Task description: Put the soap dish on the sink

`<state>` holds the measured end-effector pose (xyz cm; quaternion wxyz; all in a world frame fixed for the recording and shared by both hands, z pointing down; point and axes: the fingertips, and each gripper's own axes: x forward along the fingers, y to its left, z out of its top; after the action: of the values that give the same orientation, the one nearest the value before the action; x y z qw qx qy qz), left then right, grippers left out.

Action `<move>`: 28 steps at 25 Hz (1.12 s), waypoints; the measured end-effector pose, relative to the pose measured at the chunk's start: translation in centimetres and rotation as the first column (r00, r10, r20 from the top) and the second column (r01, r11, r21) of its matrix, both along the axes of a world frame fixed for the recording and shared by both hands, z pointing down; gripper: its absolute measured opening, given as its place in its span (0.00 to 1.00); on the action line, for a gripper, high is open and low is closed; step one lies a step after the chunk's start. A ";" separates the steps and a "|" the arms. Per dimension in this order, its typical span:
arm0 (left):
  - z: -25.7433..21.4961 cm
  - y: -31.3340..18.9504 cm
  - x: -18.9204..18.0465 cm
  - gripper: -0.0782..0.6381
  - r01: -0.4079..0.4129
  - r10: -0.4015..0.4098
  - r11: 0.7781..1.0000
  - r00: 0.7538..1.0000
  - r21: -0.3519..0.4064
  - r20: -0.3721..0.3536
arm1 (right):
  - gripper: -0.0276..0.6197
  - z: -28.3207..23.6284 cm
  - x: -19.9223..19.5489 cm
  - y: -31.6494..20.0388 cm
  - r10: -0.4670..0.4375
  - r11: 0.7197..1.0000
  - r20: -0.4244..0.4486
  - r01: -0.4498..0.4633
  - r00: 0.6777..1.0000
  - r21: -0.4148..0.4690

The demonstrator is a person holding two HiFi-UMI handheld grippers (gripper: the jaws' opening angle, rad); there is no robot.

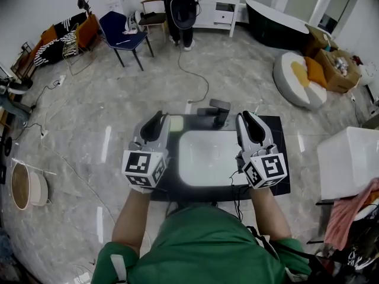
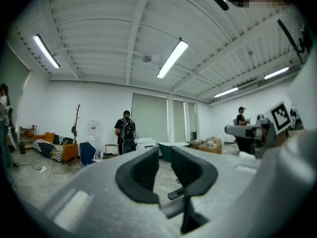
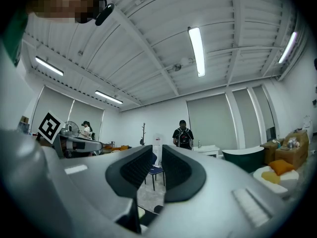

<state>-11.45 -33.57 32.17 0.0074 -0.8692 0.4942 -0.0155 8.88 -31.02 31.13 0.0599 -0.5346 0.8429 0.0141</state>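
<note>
The soap dish (image 1: 176,123), a small pale square, lies on the far left corner of the dark counter (image 1: 279,130), outside the white sink (image 1: 207,155) and just beside its far left rim. The left gripper (image 1: 156,117) hangs right next to it, with the dish just to the right of its fingers (image 1: 149,128); whether they touch cannot be told from above. The right gripper (image 1: 249,117) hovers over the sink's right rim, well apart from the dish, with the black faucet (image 1: 218,108) between the two grippers at the far edge.

In the left gripper view the fingers (image 2: 143,175) of the left gripper (image 2: 165,155) stand only a narrow gap apart, with nothing between them. The right gripper (image 3: 157,152) shows the same: a thin slit between its fingers (image 3: 133,170), empty.

The basin is bare, and open marble floor (image 1: 237,70) surrounds the counter. Both gripper views look out level across the room, so neither shows the dish. The counter's near edge is hidden behind the grippers and the person's arms.
</note>
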 end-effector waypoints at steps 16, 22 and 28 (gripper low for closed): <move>0.4 -1.1 0.7 0.21 -0.008 0.008 1.000 1.000 -0.009 0.008 | 0.12 0.3 0.5 -1.1 0.001 1.000 -0.002 -0.001 1.000 -0.007; 0.8 -1.7 0.9 0.21 -0.009 0.009 1.000 1.000 -0.017 0.008 | 0.12 0.7 0.3 -1.7 -0.010 1.000 -0.005 0.010 1.000 -0.022; 1.1 -2.1 0.6 0.21 -0.002 0.002 1.000 1.000 -0.028 0.003 | 0.12 0.9 0.1 -2.0 -0.017 1.000 -0.008 0.017 1.000 -0.018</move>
<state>-10.83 -35.71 33.30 -0.0041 -0.8697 0.4930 -0.0236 8.94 -33.04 31.98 0.0518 -0.5278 0.8478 0.0080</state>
